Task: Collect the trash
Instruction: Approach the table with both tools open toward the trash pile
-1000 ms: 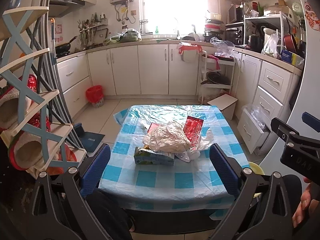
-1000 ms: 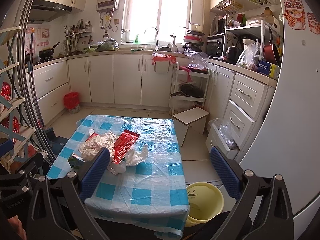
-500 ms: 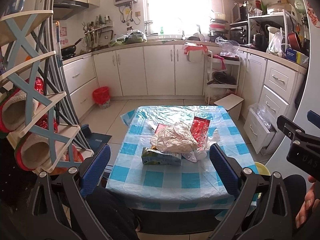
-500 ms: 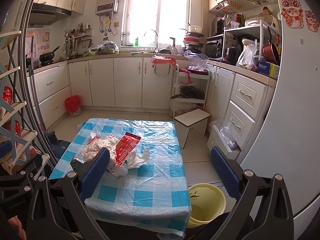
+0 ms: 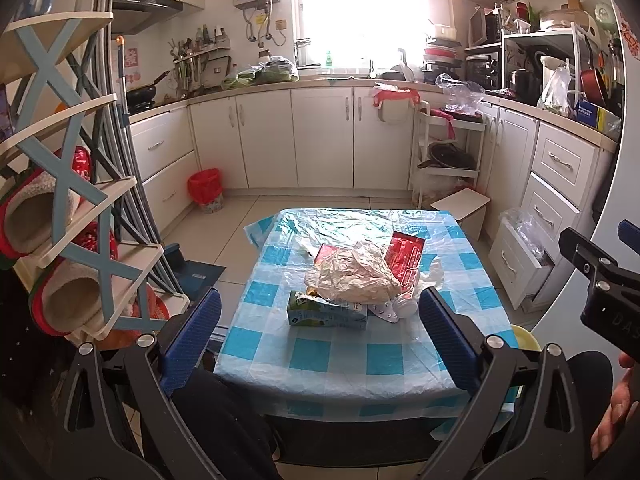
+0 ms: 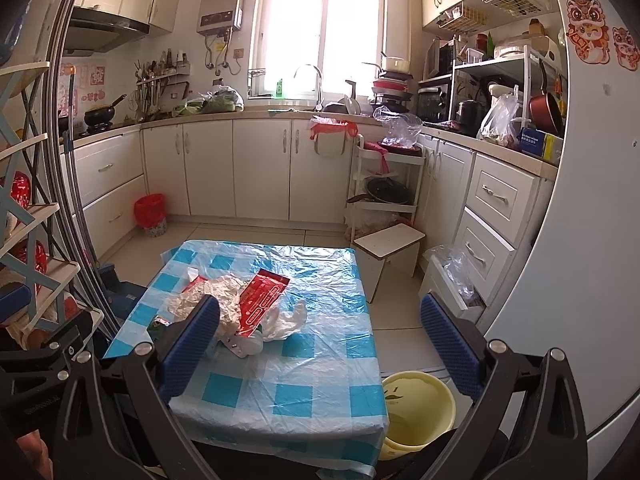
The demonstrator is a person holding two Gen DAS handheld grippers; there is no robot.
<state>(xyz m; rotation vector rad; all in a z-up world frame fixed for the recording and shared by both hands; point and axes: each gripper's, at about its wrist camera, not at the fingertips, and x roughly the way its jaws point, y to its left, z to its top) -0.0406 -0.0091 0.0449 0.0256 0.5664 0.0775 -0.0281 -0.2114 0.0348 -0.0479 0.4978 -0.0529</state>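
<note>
A heap of trash lies mid-table on the blue checked cloth (image 5: 340,354): a crumpled clear-beige bag (image 5: 354,276), a green carton (image 5: 326,312), a red wrapper (image 5: 406,256) and a white plastic bag (image 5: 432,276). In the right wrist view the same red wrapper (image 6: 262,300) and white bag (image 6: 286,318) sit left of centre. My left gripper (image 5: 318,340) hangs open before the table's near edge, short of the pile, nothing between its blue pads. My right gripper (image 6: 320,344) is open above the table's right half. A yellow bucket (image 6: 416,410) stands on the floor by the table's right corner.
A shoe rack (image 5: 76,208) crowds the left side. A red-lined bin (image 5: 206,190) stands by the far cabinets. A small white stool (image 6: 390,242) and a bag-lined open drawer (image 6: 454,276) sit right of the table. White cabinets ring the room.
Both grippers have drawn back and lifted slightly, so the table and pile look smaller and further off. The trash has not moved; both stay open.
</note>
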